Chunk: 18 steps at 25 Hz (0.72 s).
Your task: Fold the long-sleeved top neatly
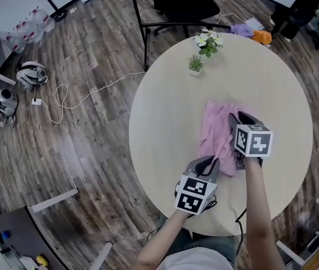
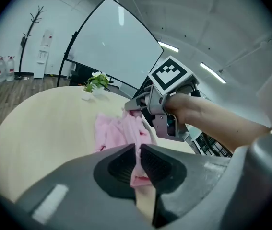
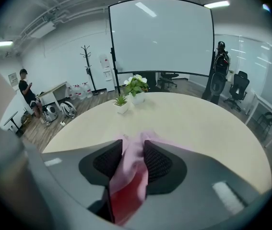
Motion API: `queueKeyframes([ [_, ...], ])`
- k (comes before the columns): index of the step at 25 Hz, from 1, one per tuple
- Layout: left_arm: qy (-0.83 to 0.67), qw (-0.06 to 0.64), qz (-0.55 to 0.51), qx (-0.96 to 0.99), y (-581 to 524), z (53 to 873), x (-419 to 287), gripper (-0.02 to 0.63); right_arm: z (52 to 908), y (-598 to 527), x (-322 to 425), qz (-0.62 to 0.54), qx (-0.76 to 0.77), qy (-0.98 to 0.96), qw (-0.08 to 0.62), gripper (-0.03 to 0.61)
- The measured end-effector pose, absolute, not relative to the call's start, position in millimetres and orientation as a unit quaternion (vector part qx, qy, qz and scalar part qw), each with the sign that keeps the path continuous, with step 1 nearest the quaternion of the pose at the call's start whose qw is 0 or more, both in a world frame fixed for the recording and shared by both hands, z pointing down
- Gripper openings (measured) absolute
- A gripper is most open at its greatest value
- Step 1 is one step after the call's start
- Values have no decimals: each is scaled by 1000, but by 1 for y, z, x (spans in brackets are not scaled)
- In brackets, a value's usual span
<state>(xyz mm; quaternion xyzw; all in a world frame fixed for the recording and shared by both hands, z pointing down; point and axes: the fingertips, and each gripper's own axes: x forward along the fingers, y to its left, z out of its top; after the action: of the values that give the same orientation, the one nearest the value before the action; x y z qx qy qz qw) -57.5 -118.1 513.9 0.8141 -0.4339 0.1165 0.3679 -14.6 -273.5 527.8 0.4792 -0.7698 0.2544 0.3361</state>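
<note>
pink top [image 1: 215, 129] tight in left gripper [image 2: 136, 151], right gripper [image 3: 134, 152]

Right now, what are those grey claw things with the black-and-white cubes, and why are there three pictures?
There is no robot here. A person holds a two-jaw gripper in each hand, like big tongs. The patterned cubes are part of the grippers. One picture comes from a camera on the person's head, looking down. The other two come from cameras riding on each gripper, looking along its jaws. On the round table lies a crumpled pink top, with two small potted plants near the far edge. The left gripper pinches a thin edge of the top. The right gripper has a thicker bunch of it between its jaws, touching both pads. The job is to fold the top neatly.
</note>
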Motion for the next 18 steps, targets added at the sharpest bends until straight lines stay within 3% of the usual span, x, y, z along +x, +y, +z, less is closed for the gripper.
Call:
queueKeyframes([
  [3, -437, 399, 103, 799, -116, 526, -69, 146, 525, -276, -33, 245, 472, -786, 316, 243],
  [9, -457, 443, 89, 766, -113, 550, -96, 146, 516, -277, -33, 234, 488, -795, 274, 274],
  [13, -476, 468, 79, 740, -110, 565, -119, 144, 520, -275, -9, 246, 513, -780, 261, 194],
  [18, -497, 471, 79, 724, -109, 569, -142, 143, 540, -261, -15, 257, 483, -782, 299, 103],
])
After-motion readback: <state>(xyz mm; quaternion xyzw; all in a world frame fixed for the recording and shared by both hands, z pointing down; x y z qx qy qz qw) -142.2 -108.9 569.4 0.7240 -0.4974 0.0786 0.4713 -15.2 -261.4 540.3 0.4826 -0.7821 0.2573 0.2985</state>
